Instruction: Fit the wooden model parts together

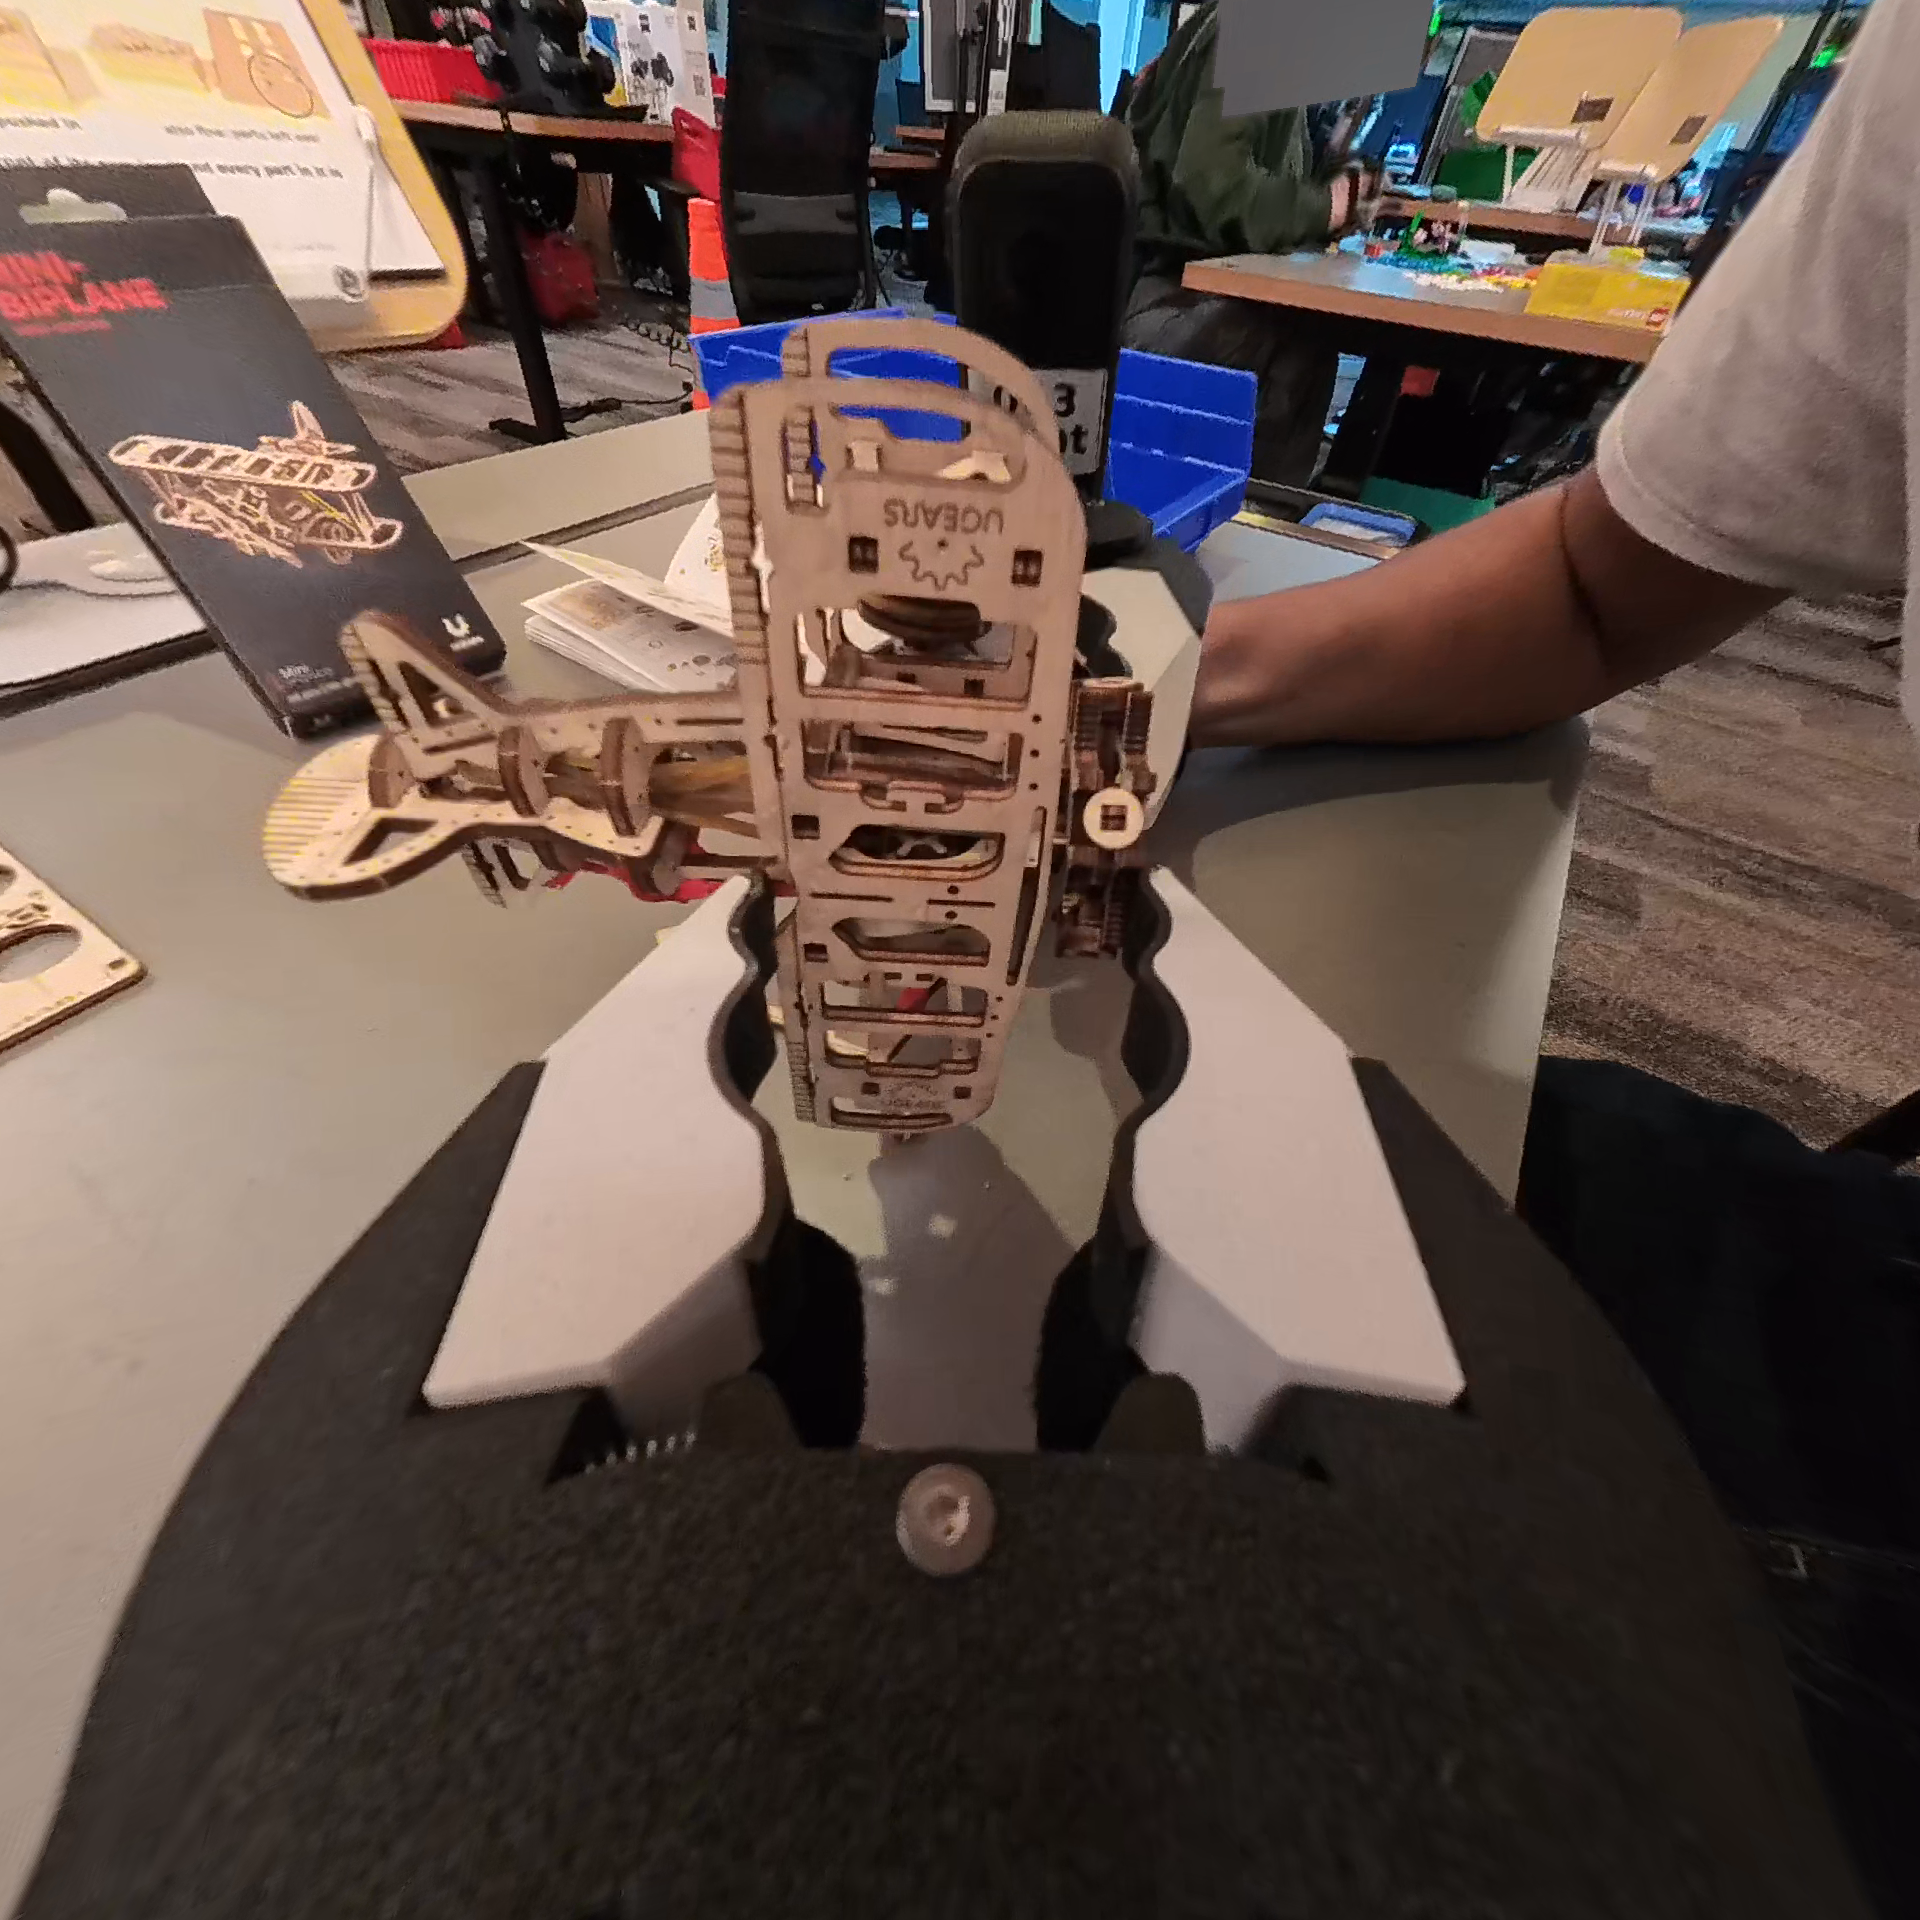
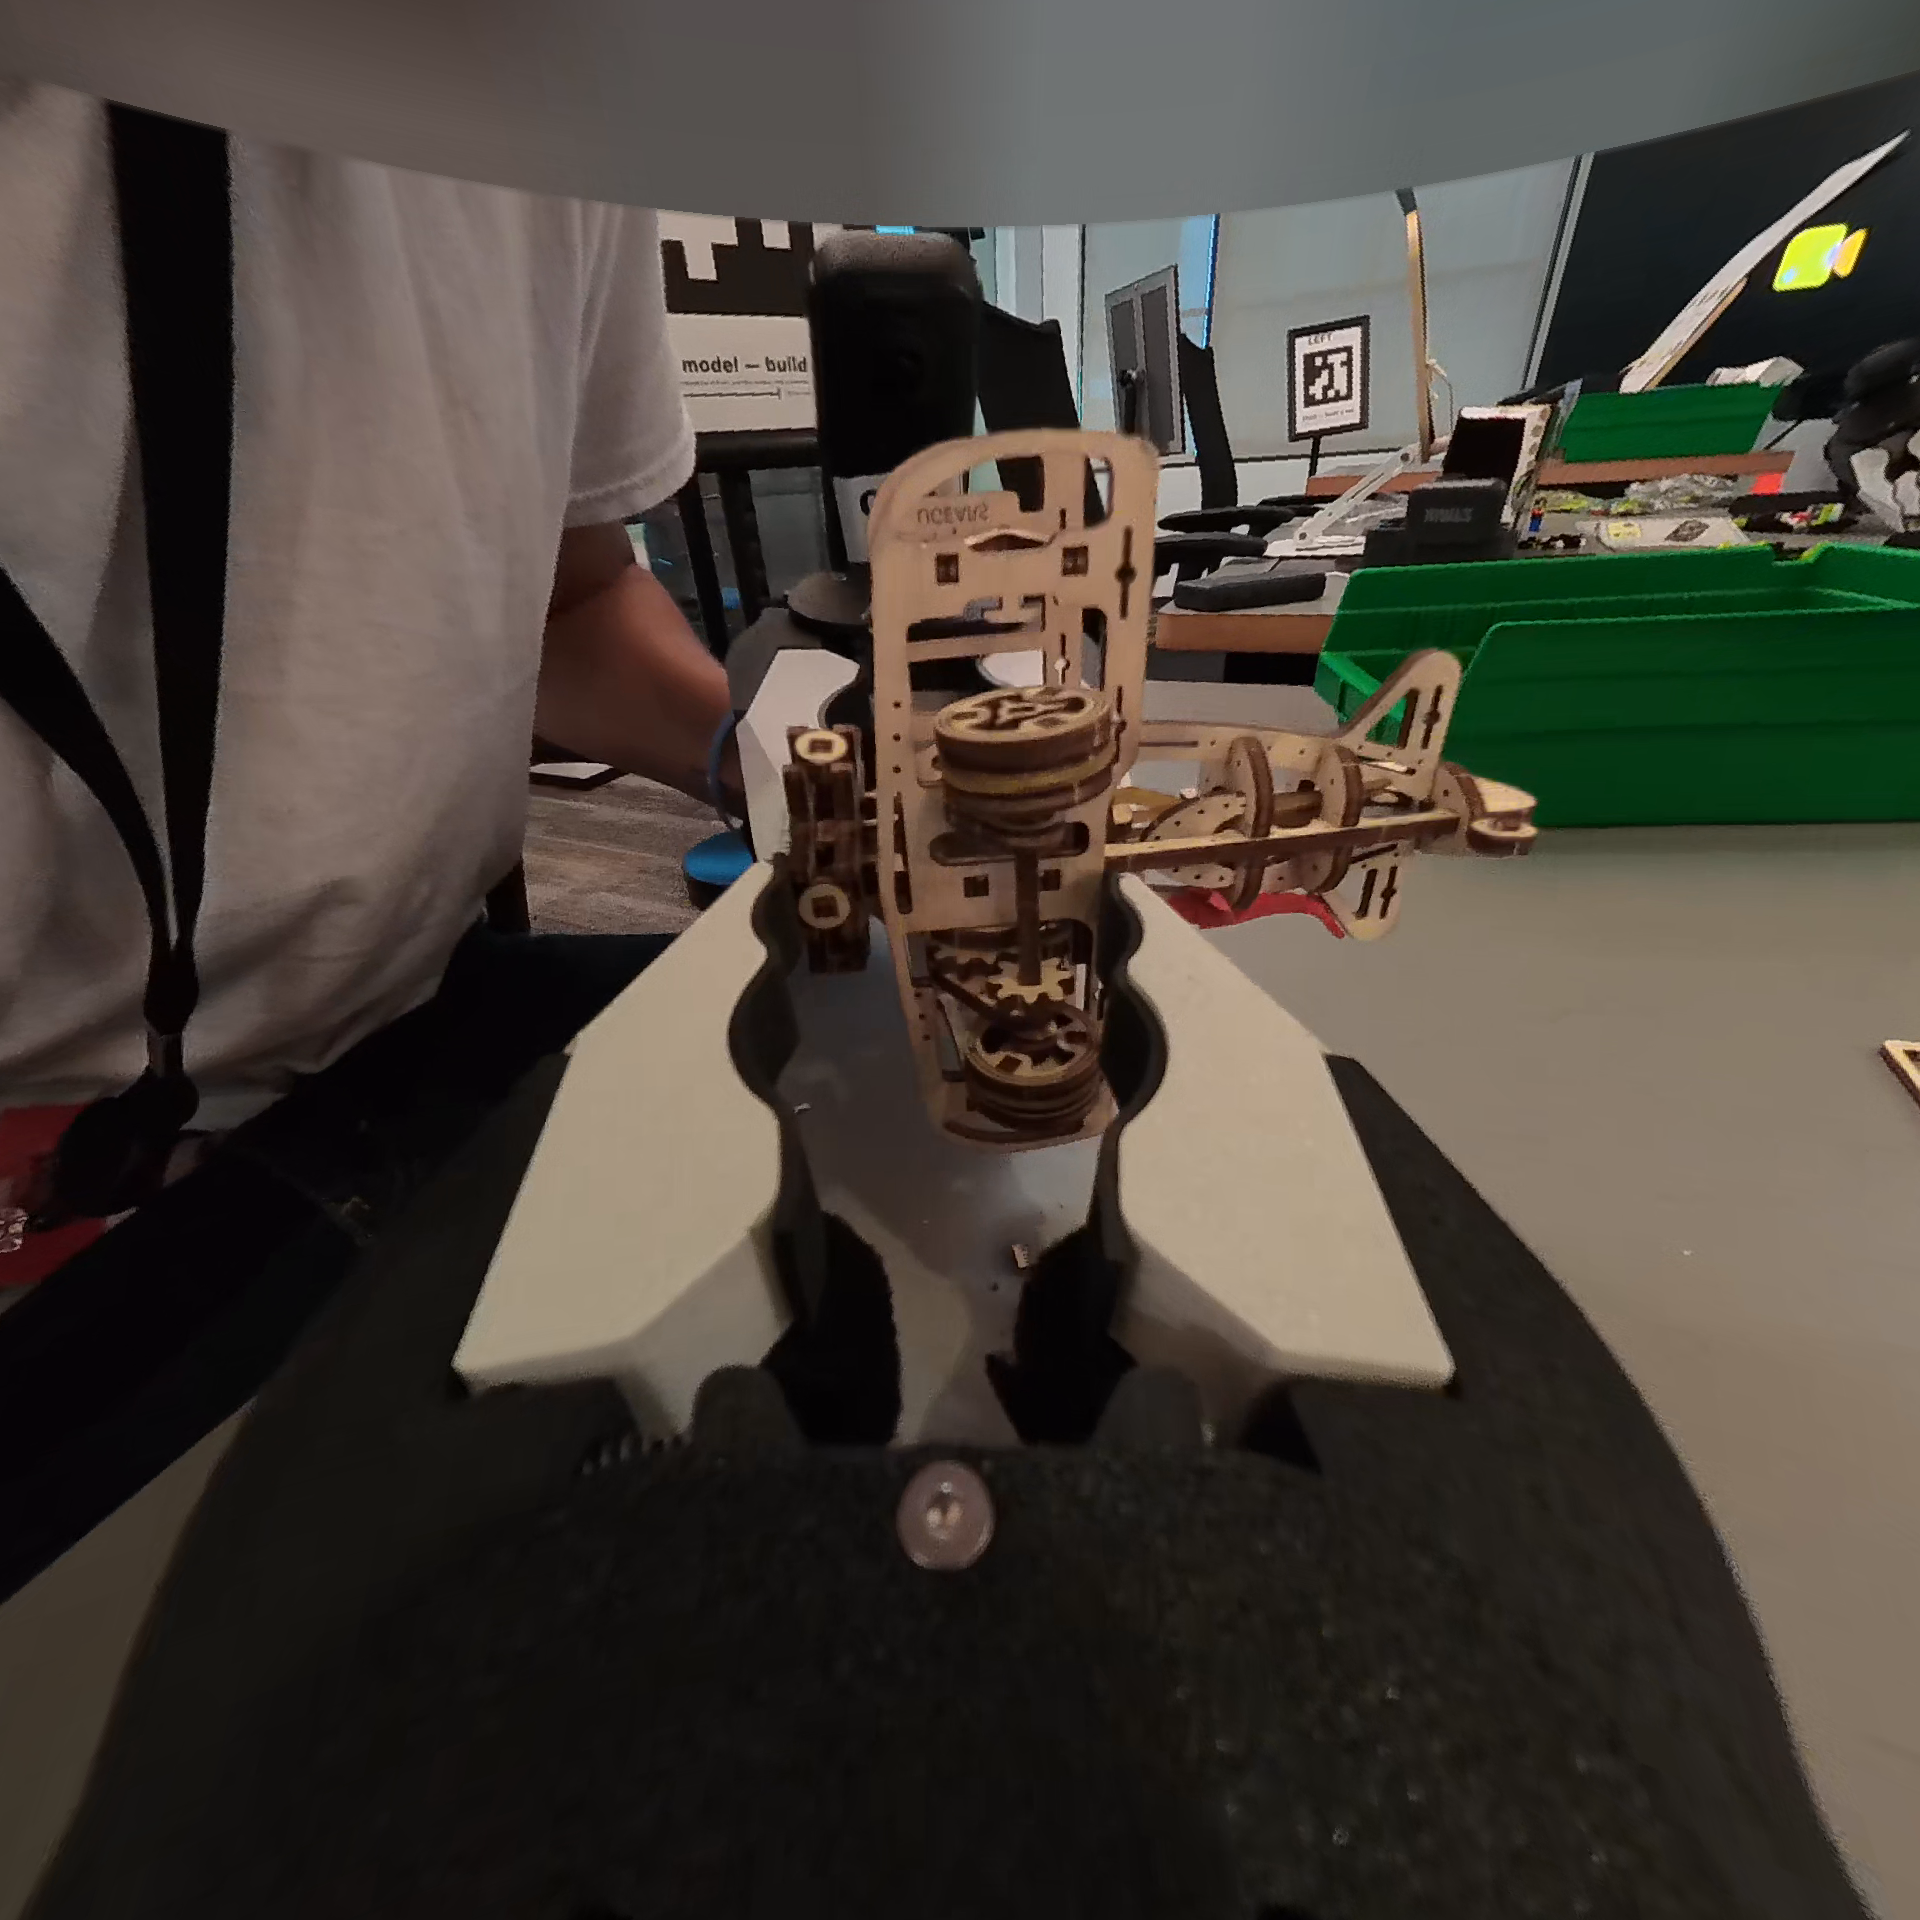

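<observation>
A wooden biplane model (image 1: 904,727) hangs above the grey table (image 1: 260,1143), wings upright, between the two grippers, which face each other. In the left wrist view its tail (image 1: 343,831) points left. My left gripper (image 1: 951,904) is closed around the wings and nose, fingers touching both sides. In the right wrist view the model (image 2: 997,790) shows its wheels and gears, tail to the right. My right gripper (image 2: 945,904) is closed on the same wing section from the opposite side. Each view shows the other gripper's black body behind the model (image 1: 1039,291) (image 2: 894,343).
A black box with a biplane picture (image 1: 239,468), a paper booklet (image 1: 613,613) and a wooden parts sheet (image 1: 52,956) lie at the left. A blue bin (image 1: 1174,436) stands behind. Green bins (image 2: 1662,675) stand at the table's far side. A person's arm (image 1: 1455,644) reaches in.
</observation>
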`<state>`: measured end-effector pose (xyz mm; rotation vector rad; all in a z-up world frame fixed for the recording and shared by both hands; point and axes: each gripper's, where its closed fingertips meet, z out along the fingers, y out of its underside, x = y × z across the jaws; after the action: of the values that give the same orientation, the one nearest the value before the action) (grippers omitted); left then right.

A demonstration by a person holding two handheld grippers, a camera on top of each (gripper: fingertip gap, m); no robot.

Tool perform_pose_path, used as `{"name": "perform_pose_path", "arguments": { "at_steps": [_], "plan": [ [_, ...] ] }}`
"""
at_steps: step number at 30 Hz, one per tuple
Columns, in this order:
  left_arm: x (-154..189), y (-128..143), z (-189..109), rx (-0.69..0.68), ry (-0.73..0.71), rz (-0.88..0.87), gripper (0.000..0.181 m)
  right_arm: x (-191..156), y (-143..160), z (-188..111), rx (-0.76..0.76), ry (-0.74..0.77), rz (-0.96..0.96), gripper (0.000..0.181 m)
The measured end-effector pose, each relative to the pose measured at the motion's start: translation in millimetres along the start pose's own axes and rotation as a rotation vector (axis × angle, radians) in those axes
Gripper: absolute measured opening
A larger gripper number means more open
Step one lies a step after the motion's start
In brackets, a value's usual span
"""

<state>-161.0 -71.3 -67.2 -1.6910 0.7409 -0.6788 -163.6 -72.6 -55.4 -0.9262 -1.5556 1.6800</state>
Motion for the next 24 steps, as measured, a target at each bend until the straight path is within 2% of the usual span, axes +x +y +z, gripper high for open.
{"name": "perform_pose_path", "arguments": {
  "at_steps": [10, 18, 24],
  "plan": [
    [-3, 3, 0, -0.005, 0.013, -0.049, 0.064, 3, 3, 0, -0.024, 0.006, 0.040, 0.056],
    [0, 6, 0, -0.033, -0.005, 0.014, 0.064, 0, 7, 1, -0.052, -0.003, -0.015, 0.055],
    [-7, 14, -2, -0.039, 0.008, -0.040, 0.059, 1, 13, 4, -0.094, 0.003, 0.045, 0.066]
  ]
}}
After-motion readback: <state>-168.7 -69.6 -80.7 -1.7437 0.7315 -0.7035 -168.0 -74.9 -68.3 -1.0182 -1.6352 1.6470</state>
